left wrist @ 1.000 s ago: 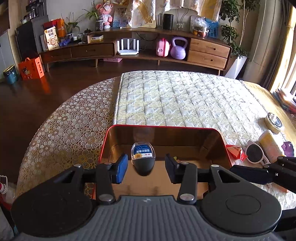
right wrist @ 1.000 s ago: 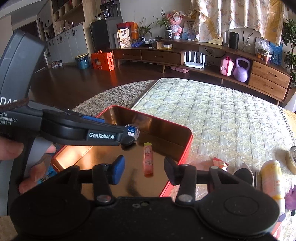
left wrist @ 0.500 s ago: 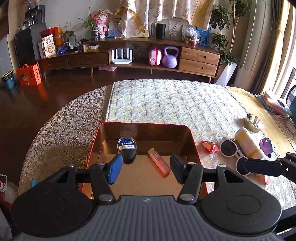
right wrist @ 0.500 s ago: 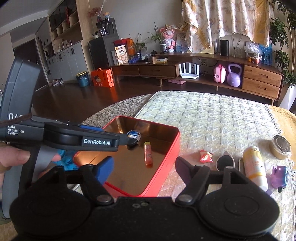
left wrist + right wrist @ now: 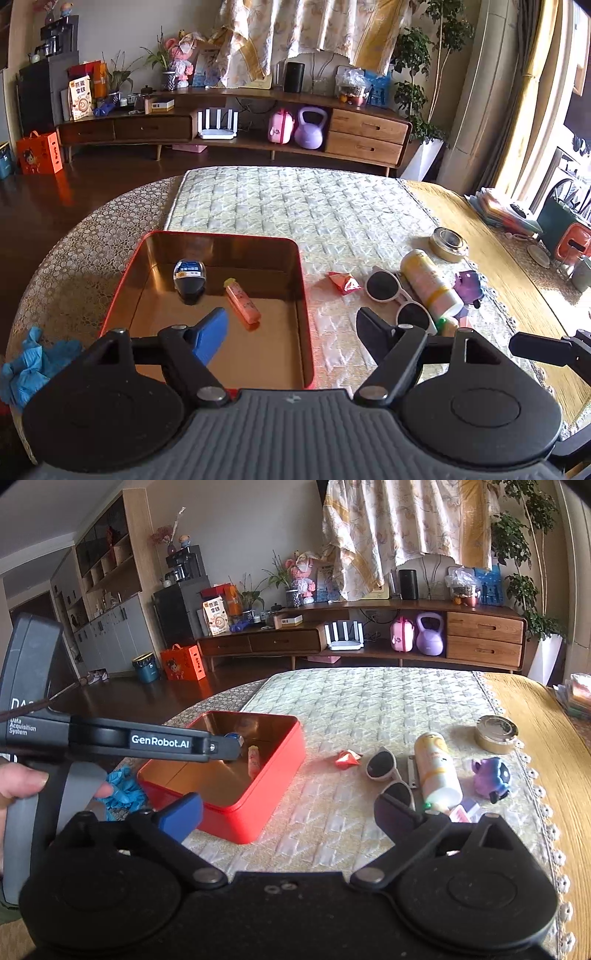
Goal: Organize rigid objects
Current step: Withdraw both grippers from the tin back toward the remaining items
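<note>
While my left gripper [image 5: 291, 328] hangs wide open and empty over the red tin [image 5: 305, 306], its near right wall sits between the fingers. Inside the tin lie a dark egg-shaped case [image 5: 189, 277] and a pink tube [image 5: 242, 301], apart from each other. Right of the rim: red wrapper [image 5: 344, 282], white sunglasses [image 5: 397, 295], yellow bottle [image 5: 430, 282], purple toy [image 5: 468, 283], tape roll [image 5: 448, 243], bunched close. Bare quilted mat [image 5: 295, 206] beyond.

Right wrist: my right gripper [image 5: 288, 814] also spread wide, holding nothing, above mat between tin [image 5: 258, 812] and sunglasses [image 5: 388, 775]. Left gripper's body [image 5: 159, 740] reaches over the tin's far side.
</note>
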Available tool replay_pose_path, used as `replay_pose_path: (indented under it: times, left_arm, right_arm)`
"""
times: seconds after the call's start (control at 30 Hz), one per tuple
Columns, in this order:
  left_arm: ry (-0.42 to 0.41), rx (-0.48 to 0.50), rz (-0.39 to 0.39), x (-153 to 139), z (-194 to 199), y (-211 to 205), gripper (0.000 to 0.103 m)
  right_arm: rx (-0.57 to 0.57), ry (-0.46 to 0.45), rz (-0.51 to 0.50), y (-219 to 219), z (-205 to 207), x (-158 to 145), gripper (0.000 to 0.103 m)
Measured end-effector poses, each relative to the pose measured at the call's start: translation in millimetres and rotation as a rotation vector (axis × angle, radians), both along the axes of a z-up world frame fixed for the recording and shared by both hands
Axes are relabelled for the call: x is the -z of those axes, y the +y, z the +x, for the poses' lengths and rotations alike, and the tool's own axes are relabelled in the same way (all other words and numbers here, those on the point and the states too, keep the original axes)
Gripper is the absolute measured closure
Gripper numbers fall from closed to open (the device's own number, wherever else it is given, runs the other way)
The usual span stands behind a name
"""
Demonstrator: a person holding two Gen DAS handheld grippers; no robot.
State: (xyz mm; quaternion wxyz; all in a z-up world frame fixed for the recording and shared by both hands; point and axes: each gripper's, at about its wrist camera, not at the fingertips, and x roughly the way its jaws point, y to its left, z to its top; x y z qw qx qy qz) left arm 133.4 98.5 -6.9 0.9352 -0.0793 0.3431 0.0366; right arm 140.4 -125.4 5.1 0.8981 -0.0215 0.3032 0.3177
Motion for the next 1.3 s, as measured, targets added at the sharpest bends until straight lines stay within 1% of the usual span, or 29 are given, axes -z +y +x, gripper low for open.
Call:
replay_pose_path:
  times: [0.03, 0.13, 0.37, 0.57, 0.73, 0.87, 0.97, 1.07, 1.17, 1.3]
  left_arm:
    - [-0.003, 0.004, 0.001, 0.3, -1.7, -4.3, 0.023]
    - [-0.014, 0.018, 0.013, 2.2, -7.3, -18.6, 0.022]
    - [-0.026, 0.028, 0.013, 9.3, -13.3, -44.5, 0.021]
    - [-0.015, 0.047, -0.006, 19.6, -6.0, -65.1, 0.021]
    - [0.005, 0.080, -0.009, 30.2, 6.9, -84.4, 0.021]
    - [0.025, 0.096, -0.032, 37.0, 22.9, -95.5, 0.021]
    - [0.049, 0.098, -0.016, 47.5, 35.1, -104.2, 0.021]
    - [0.068, 0.099, -0.005, 58.4, 45.6, -109.9, 0.021]
    - [0.072, 0.103, -0.011, 66.7, 56.9, -113.1, 0.021]
    - [0.074, 0.108, -0.031, 74.7, 72.2, -117.2, 0.021]
  right_arm:
    - [0.008, -0.004, 0.000, -5.9, -1.4, 0.2, 0.000]
    - [0.030, -0.019, -0.002, -22.9, -5.8, 2.2, 0.000]
    - [0.066, -0.032, -0.007, -63.4, -11.6, 13.9, 0.000]
    - [0.108, -0.023, -0.038, -88.4, -5.8, 25.1, 0.000]
    - [0.098, -0.034, -0.078, -99.4, 2.7, 34.8, 0.000]
    - [0.080, -0.028, -0.103, -103.9, 11.5, 44.2, 0.000]
    - [0.070, -0.034, -0.135, -103.8, 18.9, 53.5, 0.001]
    - [0.055, -0.036, -0.161, -104.3, 29.4, 61.9, 0.003]
    - [0.036, -0.040, -0.184, -104.5, 40.5, 69.6, 0.004]
    - [0.007, -0.044, -0.208, -103.3, 58.0, 77.9, 0.009]
